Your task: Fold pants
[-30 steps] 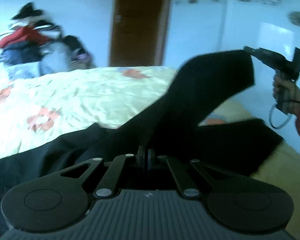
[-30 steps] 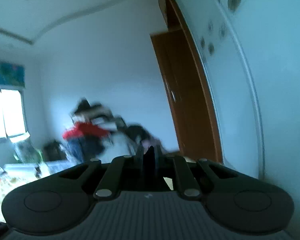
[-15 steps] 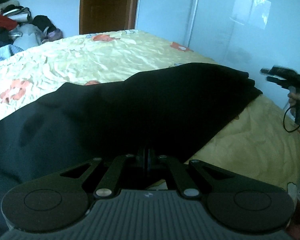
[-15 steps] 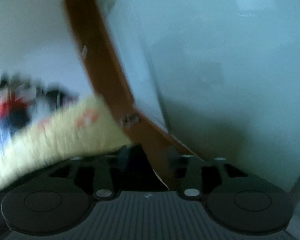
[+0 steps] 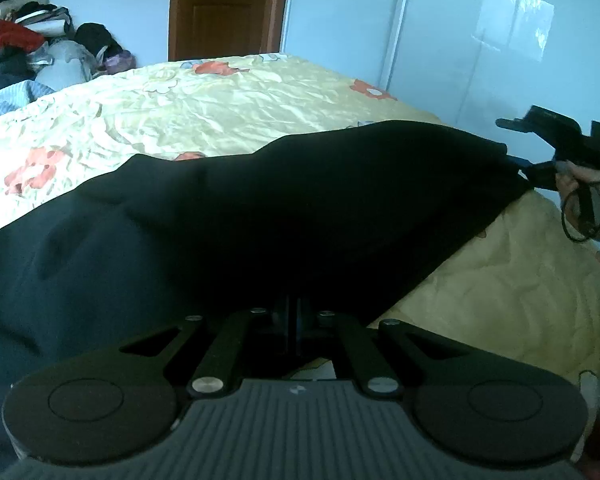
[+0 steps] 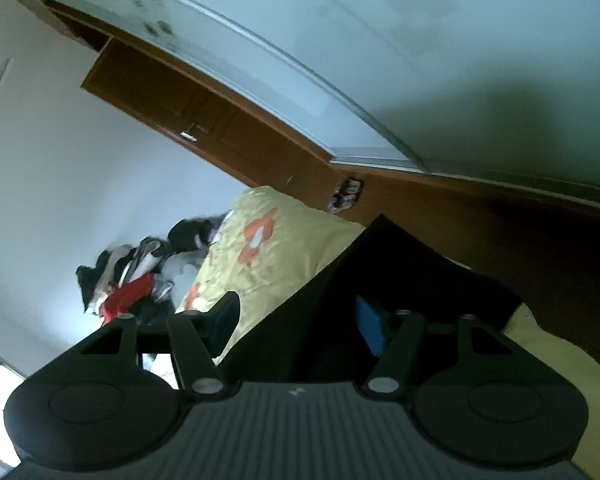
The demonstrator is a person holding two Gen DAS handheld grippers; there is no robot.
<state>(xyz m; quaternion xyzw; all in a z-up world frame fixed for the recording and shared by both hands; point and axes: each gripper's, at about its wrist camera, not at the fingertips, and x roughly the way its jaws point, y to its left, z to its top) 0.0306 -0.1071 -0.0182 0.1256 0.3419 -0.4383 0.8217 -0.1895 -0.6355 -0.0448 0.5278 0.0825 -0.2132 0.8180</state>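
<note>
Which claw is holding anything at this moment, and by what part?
The left claw is shut on the near edge of the black pants. The right claw is open around their far corner, gripping nothing.

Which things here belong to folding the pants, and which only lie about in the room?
For the job:
black pants
left gripper
right gripper
bed

Only lying about:
pile of clothes
brown door
</note>
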